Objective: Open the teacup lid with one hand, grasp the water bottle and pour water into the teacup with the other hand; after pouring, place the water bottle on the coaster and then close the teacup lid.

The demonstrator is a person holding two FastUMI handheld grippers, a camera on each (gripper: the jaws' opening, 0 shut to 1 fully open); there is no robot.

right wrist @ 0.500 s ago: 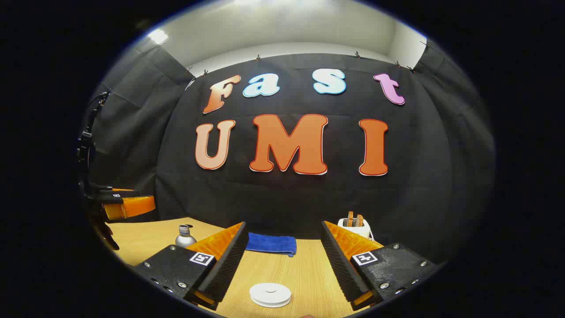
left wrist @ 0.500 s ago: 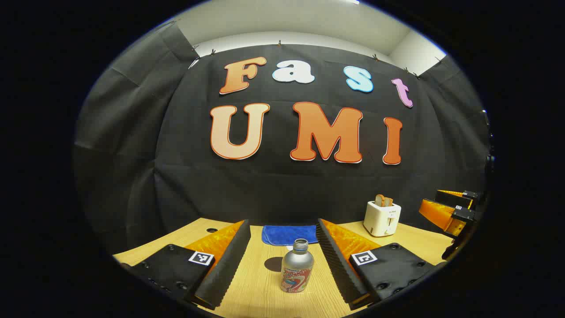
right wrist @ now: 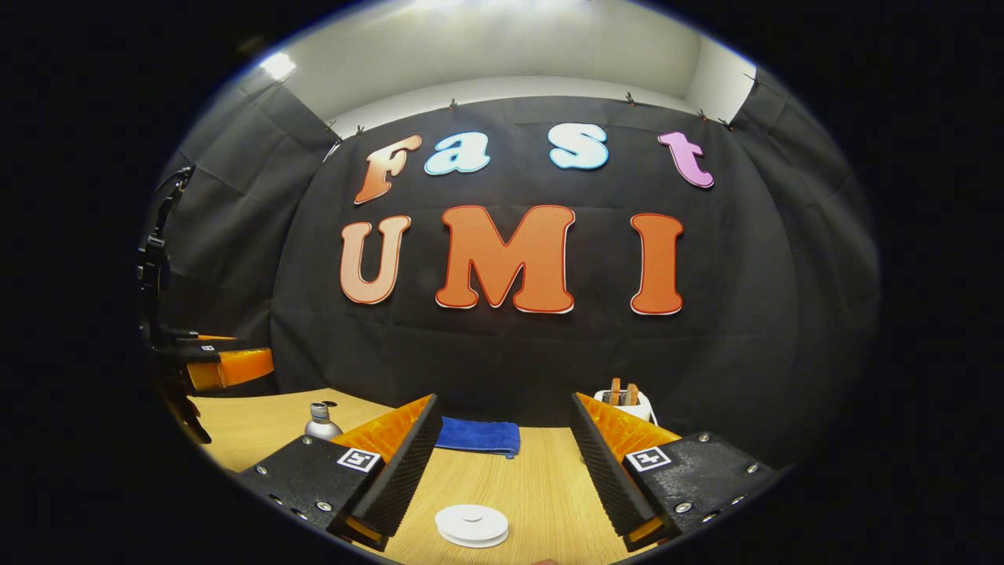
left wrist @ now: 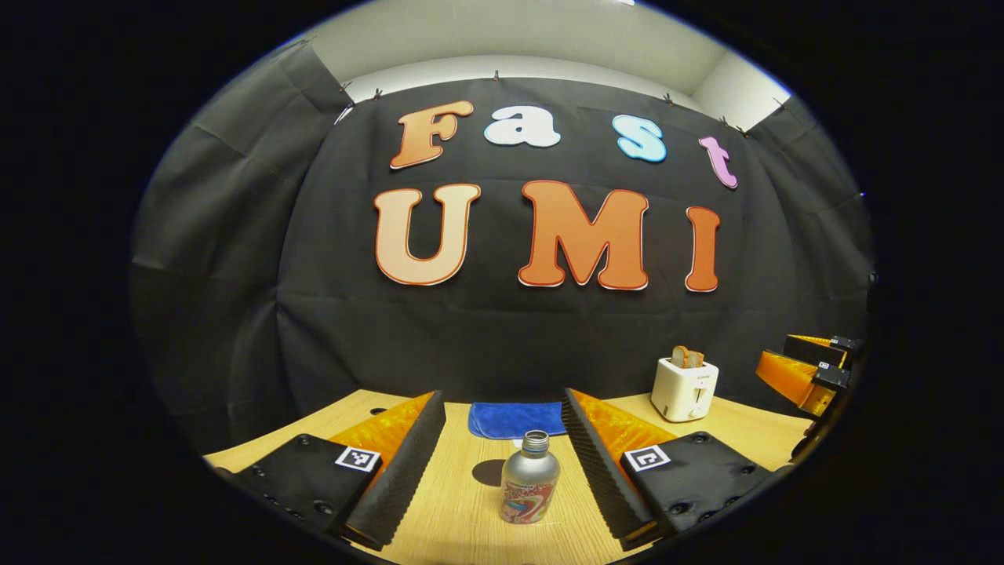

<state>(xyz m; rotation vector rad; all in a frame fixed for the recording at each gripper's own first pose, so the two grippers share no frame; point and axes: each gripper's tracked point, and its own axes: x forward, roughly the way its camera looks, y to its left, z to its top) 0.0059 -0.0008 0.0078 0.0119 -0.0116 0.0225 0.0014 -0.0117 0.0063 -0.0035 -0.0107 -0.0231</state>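
Two grippers are lined up on their targets with nothing grasped yet, so I judge this the approach before the first step. From the left gripper view, the left gripper is spread wide and empty, its ribbed fingers level and pointing forward low over the wooden table; the water bottle stands upright and uncapped between them, touching neither. A blue cloth lies behind it and a white toaster sits well apart toward the right, near where the other gripper enters. The next move here, as I judge it, calls for easing forward and closing squarely on the bottle's body without knocking it over. From the right gripper view, the right gripper is likewise released and empty, held level just above the table, with the teacup lid directly ahead between its fingers and below them. The cup beneath cannot be made out. Lifting that lid calls for dipping down and pinching its small centre knob. I see no coaster.
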